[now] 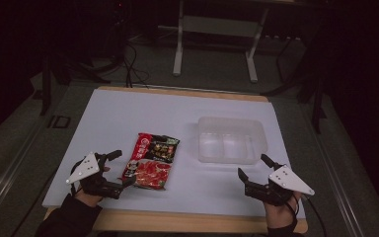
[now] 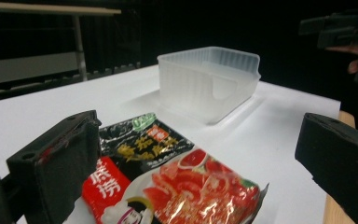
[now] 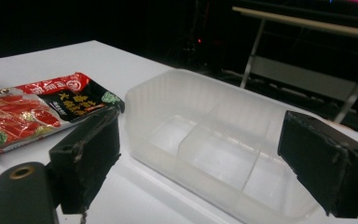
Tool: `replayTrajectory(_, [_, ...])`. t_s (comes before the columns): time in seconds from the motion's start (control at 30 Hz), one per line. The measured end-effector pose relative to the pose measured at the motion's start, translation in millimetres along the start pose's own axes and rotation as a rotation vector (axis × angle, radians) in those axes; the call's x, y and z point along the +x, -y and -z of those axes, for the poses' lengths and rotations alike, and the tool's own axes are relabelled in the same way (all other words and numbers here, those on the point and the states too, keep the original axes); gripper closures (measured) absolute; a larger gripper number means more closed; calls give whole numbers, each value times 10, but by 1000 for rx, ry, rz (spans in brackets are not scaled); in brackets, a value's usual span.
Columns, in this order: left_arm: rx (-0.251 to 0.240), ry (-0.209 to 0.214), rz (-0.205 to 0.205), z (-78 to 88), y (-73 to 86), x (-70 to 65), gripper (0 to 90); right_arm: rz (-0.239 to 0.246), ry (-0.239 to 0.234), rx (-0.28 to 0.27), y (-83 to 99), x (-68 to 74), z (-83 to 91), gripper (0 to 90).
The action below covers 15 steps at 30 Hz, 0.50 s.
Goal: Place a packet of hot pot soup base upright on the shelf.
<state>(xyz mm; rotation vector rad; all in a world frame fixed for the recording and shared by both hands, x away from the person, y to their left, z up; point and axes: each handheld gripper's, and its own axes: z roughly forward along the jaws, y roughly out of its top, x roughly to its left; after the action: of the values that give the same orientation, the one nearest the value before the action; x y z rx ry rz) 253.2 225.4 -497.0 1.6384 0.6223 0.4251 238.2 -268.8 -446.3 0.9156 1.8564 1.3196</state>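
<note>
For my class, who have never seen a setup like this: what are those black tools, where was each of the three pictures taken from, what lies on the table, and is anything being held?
A person holds a two-jaw gripping tool in each hand. One camera looks down from above; the other two ride on the tools and look out between their black jaws. On the white table lie a red and black food packet and a clear plastic box with dividers inside. The left gripper sits beside the packet, the right gripper near the box. Both are open and hold nothing.
</note>
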Motion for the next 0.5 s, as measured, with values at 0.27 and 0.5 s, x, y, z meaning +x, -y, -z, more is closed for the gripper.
replayTrajectory(0.27, [37,28,4,-23,15,2,8,-22,-34,-3,-25,32,18,114])
replayTrajectory(0.5, [208,42,-20,-79,4,-20,7,31,-84,20,-44,114,-12,113])
